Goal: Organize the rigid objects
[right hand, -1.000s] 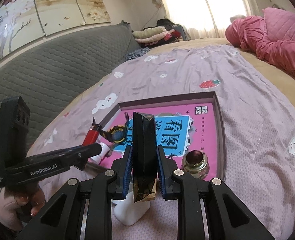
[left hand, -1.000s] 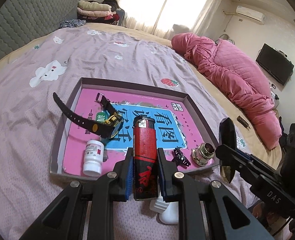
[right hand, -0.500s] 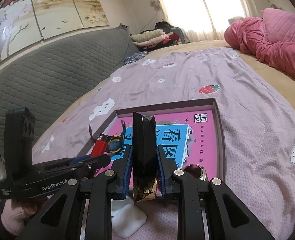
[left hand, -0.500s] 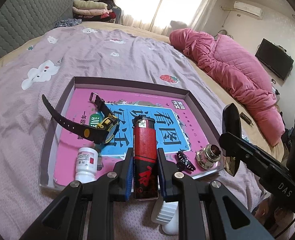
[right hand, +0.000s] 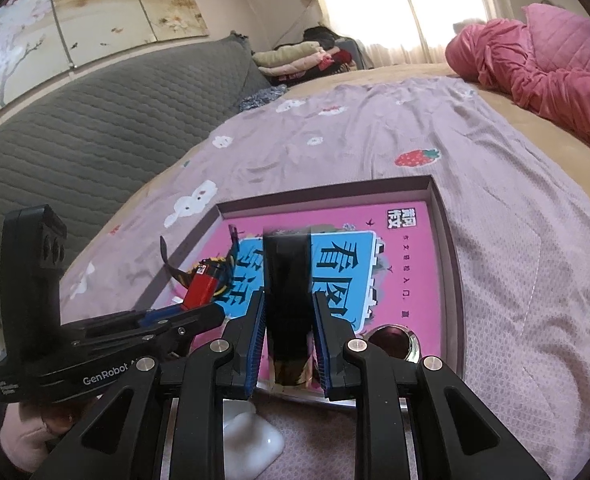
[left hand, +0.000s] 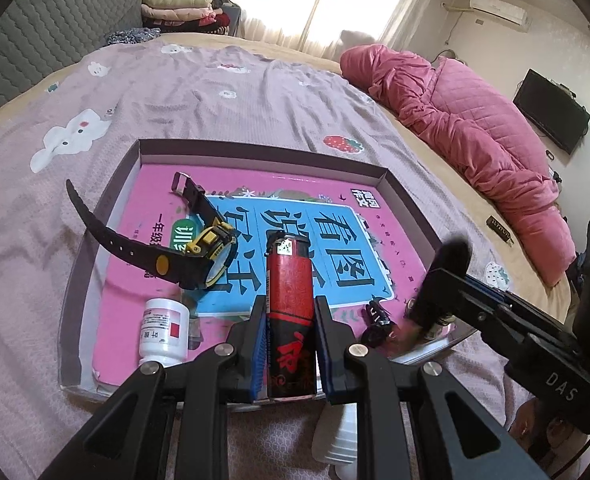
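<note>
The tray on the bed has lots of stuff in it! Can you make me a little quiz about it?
1. True or false: the watch lies fully inside the tray.
2. What does the left gripper hold: A lighter, B spoon, C pill bottle?
3. Which colour is the bar in the right gripper?

Key: 1 false, its strap hangs over the rim. 2 A. 3 black.
</note>
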Tool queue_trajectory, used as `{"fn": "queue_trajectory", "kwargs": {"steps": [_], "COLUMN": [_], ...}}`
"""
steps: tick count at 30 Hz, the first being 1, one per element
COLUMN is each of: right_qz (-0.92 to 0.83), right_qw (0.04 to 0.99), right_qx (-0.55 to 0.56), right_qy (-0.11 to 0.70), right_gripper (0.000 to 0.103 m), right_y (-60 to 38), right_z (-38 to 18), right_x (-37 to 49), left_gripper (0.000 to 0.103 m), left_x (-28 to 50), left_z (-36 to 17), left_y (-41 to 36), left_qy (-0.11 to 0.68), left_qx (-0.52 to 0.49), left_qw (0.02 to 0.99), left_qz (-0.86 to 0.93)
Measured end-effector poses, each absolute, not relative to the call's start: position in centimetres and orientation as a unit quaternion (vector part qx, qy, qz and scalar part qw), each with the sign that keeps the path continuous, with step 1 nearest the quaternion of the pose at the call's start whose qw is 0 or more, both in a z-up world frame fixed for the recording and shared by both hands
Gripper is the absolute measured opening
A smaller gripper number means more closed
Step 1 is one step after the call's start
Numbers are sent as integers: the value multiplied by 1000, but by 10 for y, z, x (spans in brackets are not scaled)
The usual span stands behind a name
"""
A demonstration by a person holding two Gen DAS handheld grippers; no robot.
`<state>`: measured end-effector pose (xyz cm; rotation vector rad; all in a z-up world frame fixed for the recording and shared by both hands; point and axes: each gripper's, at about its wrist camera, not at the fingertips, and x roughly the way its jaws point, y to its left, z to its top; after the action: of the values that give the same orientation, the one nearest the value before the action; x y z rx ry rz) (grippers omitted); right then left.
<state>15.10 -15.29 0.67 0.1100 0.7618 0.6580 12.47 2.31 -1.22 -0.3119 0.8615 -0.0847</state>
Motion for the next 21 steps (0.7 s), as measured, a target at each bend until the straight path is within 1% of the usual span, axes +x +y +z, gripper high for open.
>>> {"fn": "queue_trajectory", "kwargs": {"steps": [6, 16, 21], "right_qz": [315, 303, 291], "right_qw": [878, 875, 880], "right_qx": [28, 11, -32], "right_qy": [360, 378, 374], "right_gripper": [23, 23, 24], "right_y": [-146, -136, -127], "right_z": [6, -7, -10], "right_x": [151, 163, 163], "left_gripper": [22, 22, 22], "left_x": [128, 133, 136], "left_z": [-18, -22, -25], "left_y": [22, 21, 21], "left_qy": [422, 431, 437], "left_qx": [-150, -148, -149], "left_qw": [893, 889, 886], "left_qz": [-40, -40, -41]}}
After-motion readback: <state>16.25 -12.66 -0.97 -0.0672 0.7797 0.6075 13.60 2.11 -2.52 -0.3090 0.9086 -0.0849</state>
